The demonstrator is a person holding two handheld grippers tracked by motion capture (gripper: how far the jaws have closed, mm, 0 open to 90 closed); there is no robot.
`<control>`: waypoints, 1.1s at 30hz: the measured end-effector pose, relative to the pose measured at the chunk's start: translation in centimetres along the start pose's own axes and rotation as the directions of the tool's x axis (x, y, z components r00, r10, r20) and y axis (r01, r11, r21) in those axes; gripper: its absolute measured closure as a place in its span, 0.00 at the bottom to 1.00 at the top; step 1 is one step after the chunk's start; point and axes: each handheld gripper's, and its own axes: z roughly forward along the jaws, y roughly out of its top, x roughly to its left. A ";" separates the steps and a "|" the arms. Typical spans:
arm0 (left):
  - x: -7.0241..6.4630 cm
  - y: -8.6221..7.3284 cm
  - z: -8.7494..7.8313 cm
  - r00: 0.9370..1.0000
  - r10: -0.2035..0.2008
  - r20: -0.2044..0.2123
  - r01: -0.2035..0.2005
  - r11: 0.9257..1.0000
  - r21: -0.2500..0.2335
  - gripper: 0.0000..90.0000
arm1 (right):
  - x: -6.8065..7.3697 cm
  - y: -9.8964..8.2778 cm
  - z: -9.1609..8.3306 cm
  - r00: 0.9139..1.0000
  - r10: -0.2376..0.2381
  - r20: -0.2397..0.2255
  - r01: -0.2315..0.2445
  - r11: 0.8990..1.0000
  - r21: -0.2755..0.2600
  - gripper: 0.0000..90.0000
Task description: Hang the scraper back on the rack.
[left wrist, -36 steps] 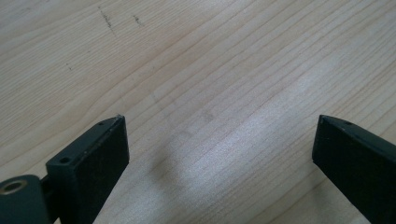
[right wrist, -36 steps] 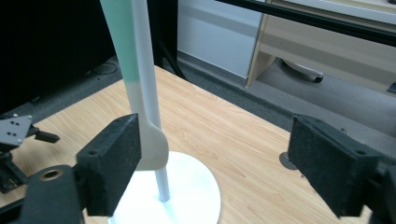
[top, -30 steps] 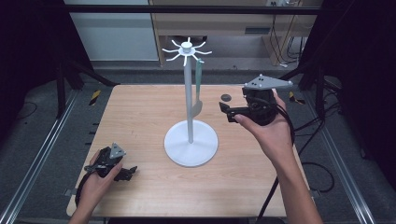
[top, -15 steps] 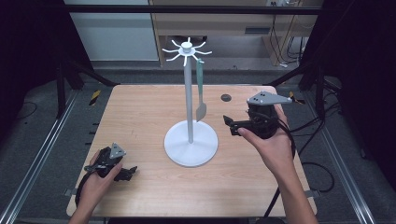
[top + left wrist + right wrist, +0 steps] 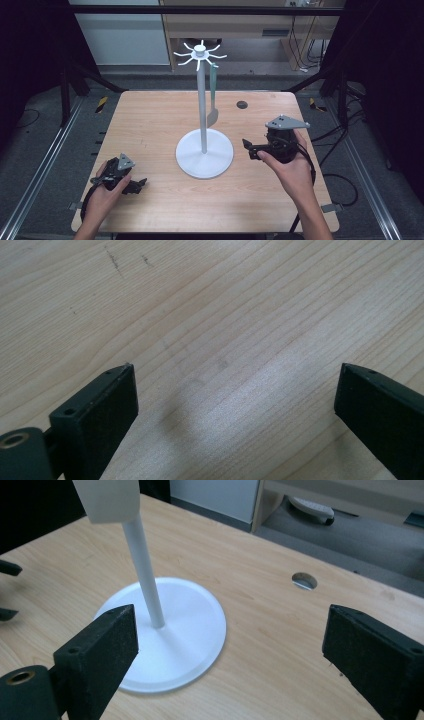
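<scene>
At the centre of the high view we see the white stand (image 5: 202,105) upright on the worktop (image 5: 150,125), and a pale green utensil (image 5: 213,90) hangs from one of the hooks at its top, just right of the pole. A second ago our right tongs (image 5: 246,145) were up beside that utensil's lower end; now they have dropped to the right middle of the frame, beside the stand's round base (image 5: 165,630) without touching it. Their jaws have just been opening and stand spread with nothing between them. We judge the hanging done: the utensil stays on its hook by itself. At lower left, our left tongs (image 5: 137,184) lie on the worktop where they were, spread and empty over bare wood.
</scene>
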 end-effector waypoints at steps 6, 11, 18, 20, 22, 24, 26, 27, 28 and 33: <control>0.0 0.0 0.0 1.000 0.001 -0.001 -0.001 1.000 -0.001 0.04 | -0.1 -2.3 0.8 1.000 0.002 0.014 -0.002 0.999 0.035 0.09; -0.1 0.0 0.1 1.000 0.002 -0.002 -0.002 1.000 -0.001 0.04 | -0.6 -4.4 1.5 0.999 0.004 0.034 -0.006 0.998 0.060 0.09; -0.1 0.0 0.1 1.000 0.002 -0.002 -0.002 1.000 0.003 0.04 | -1.1 -6.7 2.7 0.998 0.053 0.038 -0.056 0.995 0.083 0.09; -0.1 0.0 0.1 1.000 0.004 0.000 -0.004 1.000 0.004 0.04 | -1.2 -7.3 3.2 0.997 0.058 0.040 -0.062 0.994 0.093 0.09; -0.1 0.0 0.1 1.000 0.003 -0.002 -0.003 1.000 0.005 0.04 | -1.3 -7.7 3.6 0.997 0.068 0.048 -0.073 0.992 0.105 0.10; -0.1 0.0 0.0 1.000 0.005 -0.002 -0.005 1.000 0.005 0.04 | -1.3 -8.1 4.0 0.996 0.076 0.048 -0.081 0.990 0.113 0.12; -0.1 0.0 0.1 1.000 0.005 -0.003 -0.005 1.000 0.005 0.04 | -1.3 -8.6 4.6 0.996 0.075 0.054 -0.081 0.989 0.122 0.12; -0.1 0.0 0.1 1.000 0.006 -0.002 -0.006 1.000 0.003 0.04 | -1.2 -8.7 4.8 0.995 0.090 0.053 -0.096 0.987 0.131 0.13; -0.1 0.0 0.1 1.000 0.004 0.000 -0.004 1.000 0.004 0.04 | -1.1 -9.0 5.2 0.995 0.088 0.055 -0.095 0.986 0.137 0.13; -0.1 0.0 0.1 1.000 0.006 0.001 -0.006 1.000 0.006 0.04 | -0.8 -10.2 6.6 0.995 0.087 0.054 -0.095 0.982 0.162 0.15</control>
